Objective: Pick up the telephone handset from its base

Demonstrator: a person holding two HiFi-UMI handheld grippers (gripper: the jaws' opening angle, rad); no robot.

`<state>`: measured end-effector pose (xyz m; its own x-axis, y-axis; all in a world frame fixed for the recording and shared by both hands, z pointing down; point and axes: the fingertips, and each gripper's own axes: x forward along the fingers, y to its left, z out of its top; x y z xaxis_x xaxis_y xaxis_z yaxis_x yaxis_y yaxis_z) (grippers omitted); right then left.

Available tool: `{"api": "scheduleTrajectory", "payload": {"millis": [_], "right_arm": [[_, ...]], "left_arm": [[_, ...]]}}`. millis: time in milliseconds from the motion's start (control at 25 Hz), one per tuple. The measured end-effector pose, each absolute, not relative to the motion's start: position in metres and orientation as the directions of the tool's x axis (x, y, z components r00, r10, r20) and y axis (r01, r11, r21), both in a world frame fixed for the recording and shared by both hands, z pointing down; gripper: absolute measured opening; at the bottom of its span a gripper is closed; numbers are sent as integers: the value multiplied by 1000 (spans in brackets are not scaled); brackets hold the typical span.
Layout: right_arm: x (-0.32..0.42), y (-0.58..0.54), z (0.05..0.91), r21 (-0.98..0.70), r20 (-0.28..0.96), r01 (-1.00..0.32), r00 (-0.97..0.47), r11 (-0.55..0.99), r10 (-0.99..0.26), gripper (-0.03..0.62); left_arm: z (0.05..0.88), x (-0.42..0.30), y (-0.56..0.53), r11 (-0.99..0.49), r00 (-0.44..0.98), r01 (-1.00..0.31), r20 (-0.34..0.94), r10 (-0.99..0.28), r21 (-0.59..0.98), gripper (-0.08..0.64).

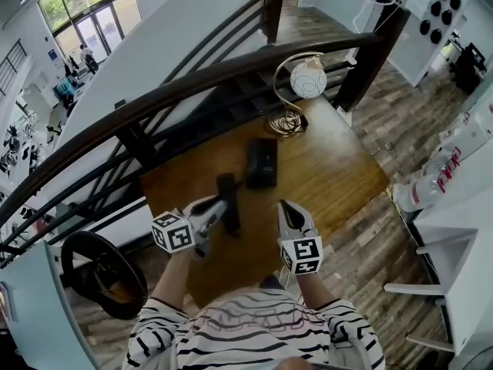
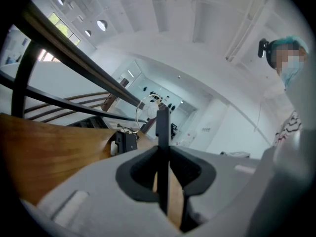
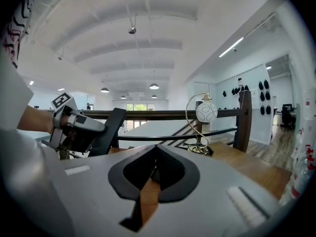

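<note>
Wooden table [image 1: 339, 168] runs along a dark railing [image 1: 192, 83], and the black phone base [image 1: 262, 163] sits near its middle with its cradle bare. The handset [image 1: 228, 199] is off the base, to its left and on my side of it, apart from it and tilted up in the air.

My left gripper [image 1: 219, 210] has it: the jaws are pinched narrow on the handset's thin sides, taking it around the middle to lower part of its length. My right gripper [image 1: 285, 206] hangs on my side of the base, to its right, jaws pressed fully together with nothing between them.

I judge the handset to be light, rigid moulded plastic, not fragile but smooth, so it could slide or swing in a narrow pinch like this. Holding across the slim waist near the balance point seems right to me; a grip nearer one end would let the long body lever round. I see no cord running back to the base.
</note>
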<state>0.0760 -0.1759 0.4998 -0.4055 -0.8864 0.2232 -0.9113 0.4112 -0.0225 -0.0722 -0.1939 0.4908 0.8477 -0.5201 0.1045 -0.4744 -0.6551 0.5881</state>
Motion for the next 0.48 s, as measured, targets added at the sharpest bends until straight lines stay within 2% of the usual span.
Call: {"api": "scheduleTrajectory", "payload": {"millis": [480], "right_arm": [[38, -115, 484, -31, 220, -926, -373, 376, -901, 0]], "left_arm": [[482, -114, -136, -663, 862, -441, 80, -501, 605, 71]]}}
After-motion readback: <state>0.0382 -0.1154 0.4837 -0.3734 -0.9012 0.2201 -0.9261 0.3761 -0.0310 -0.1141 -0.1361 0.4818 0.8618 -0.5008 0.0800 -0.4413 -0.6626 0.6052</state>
